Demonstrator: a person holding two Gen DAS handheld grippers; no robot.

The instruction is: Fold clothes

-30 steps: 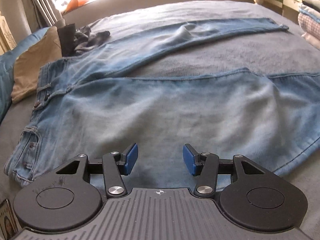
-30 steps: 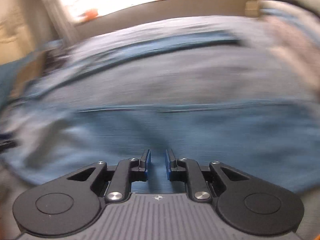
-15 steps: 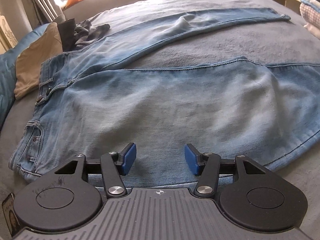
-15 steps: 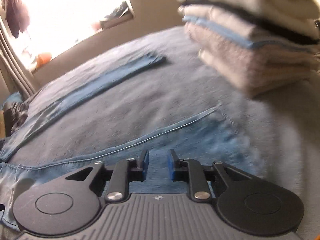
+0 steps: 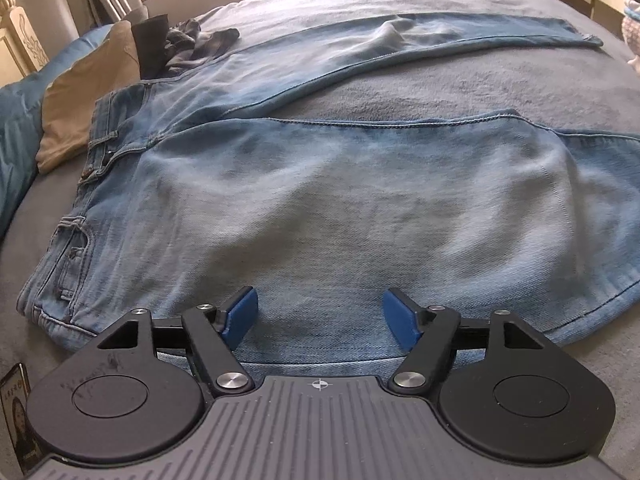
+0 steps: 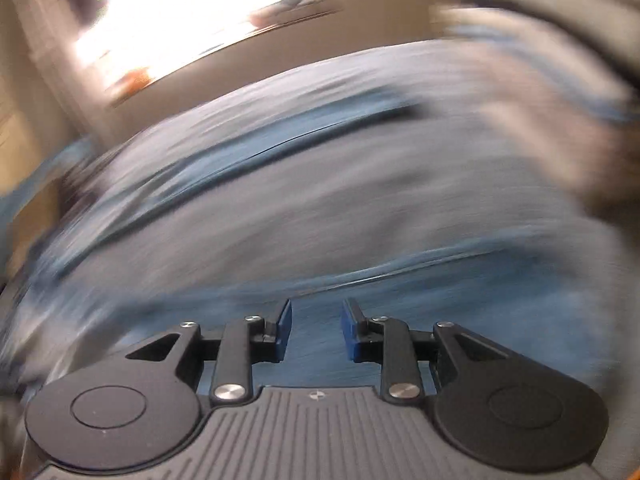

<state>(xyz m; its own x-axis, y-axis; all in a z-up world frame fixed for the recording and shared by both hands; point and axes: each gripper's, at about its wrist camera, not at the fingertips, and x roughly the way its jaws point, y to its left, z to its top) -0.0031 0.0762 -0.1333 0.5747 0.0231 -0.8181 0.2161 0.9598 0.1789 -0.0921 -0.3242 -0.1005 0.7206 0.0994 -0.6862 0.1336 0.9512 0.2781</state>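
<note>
Denim jeans (image 5: pixel 320 200) flat, legs splayed; left gripper (image 5: pixel 320 316) widening, right gripper (image 6: pixel 316 332) narrow, opening; both empty.

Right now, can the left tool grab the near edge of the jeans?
Probably yes. The left tool hangs just above the jeans, its jaws opening with nothing between them, and nothing blocks the way down.

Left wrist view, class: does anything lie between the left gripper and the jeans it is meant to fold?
Nothing visible does. The left gripper hangs directly over the near leg of the jeans, its jaws opening with only bare denim below and nothing gripped. The tan garment and dark clothes lie off beyond the waistband.
</note>
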